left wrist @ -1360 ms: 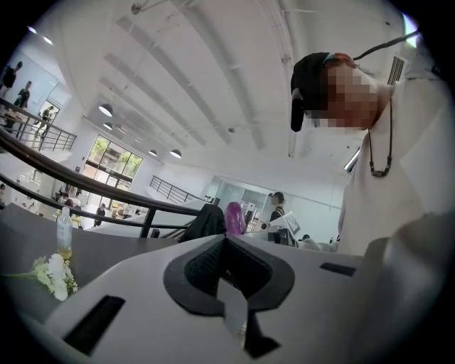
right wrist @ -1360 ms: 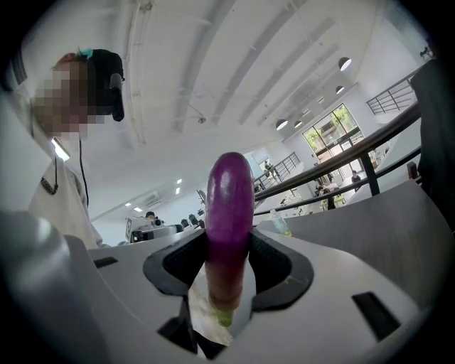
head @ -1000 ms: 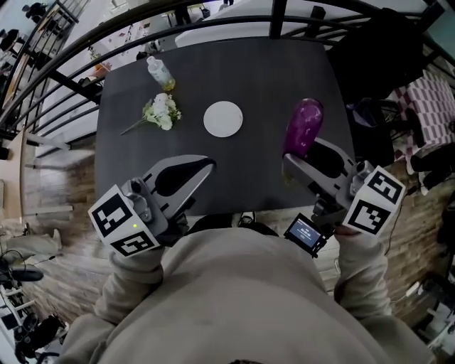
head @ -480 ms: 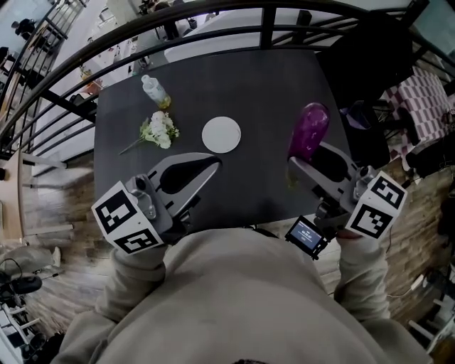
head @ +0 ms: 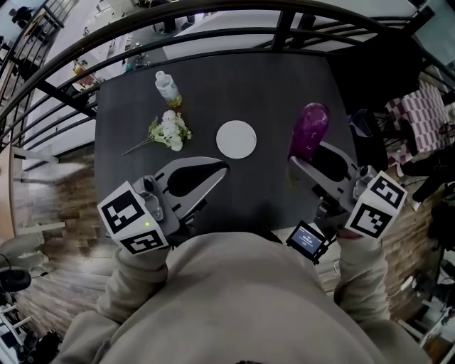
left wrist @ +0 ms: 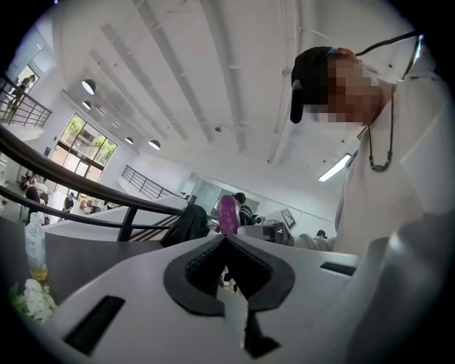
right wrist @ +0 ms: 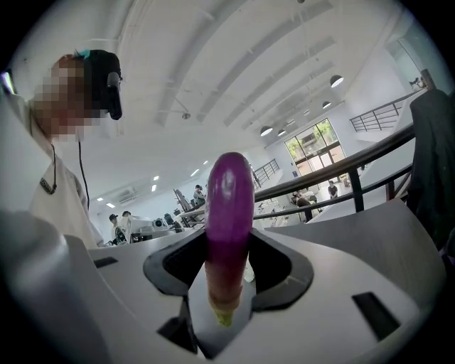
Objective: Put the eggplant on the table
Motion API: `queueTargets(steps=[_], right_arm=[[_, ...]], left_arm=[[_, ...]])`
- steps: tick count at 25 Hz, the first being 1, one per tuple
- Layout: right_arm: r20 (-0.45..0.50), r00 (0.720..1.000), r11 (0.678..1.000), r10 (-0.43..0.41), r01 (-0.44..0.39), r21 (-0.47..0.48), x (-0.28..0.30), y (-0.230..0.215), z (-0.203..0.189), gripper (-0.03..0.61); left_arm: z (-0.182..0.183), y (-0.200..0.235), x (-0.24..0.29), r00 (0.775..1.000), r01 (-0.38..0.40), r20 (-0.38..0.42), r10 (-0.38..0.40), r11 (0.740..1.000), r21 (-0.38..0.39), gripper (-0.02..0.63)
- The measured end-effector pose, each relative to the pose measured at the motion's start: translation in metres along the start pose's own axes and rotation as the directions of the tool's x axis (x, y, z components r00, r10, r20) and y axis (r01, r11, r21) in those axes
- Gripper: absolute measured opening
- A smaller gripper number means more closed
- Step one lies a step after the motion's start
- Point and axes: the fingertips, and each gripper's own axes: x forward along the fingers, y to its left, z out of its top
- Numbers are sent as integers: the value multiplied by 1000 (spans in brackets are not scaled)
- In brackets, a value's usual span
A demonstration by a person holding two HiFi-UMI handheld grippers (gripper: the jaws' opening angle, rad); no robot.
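A purple eggplant (head: 308,131) sticks out forward from my right gripper (head: 304,153), which is shut on its pale stem end, over the right side of the black table (head: 213,92). In the right gripper view the eggplant (right wrist: 229,206) stands between the dark pads of the right gripper (right wrist: 229,238). My left gripper (head: 225,169) hovers over the near left part of the table, its jaw tips touching and nothing in them. From the left gripper (left wrist: 226,240) the eggplant (left wrist: 227,215) shows beyond the tips.
A white round disc (head: 236,138) lies mid-table. A small flower bunch (head: 169,131) and a little bottle (head: 168,87) lie at the far left. A black railing (head: 213,11) curves behind the table. A dark chair with clothing (head: 377,67) stands at the right.
Both grippers have come a little farther over the table toward the white disc. The eggplant stays in the right jaws, and the left jaws stay shut.
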Motion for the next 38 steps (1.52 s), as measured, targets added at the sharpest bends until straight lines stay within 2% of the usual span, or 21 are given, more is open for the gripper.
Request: queueTargets(steps=[6,18,26,38], right_arm=[[-69,998,1000,-1,0,-28,44,8,-6,196],[-121,991,997,62,-66,-28,48,25,0,196],[-182,978,994,100,-105,-17,83,2,3,197],[-252,958,990,133,-138,0,120,-26,-25,196]], left_arm=[[-8,26,-25,1000,-5,-5,5,999,-37,5],[0,-1,-35,998,-50,43,52,997,-57,5],[4,30,-36,992,-103,59,109,990,-91,5],[-26,58,-50,981,-181,42,188,974,-136,5]])
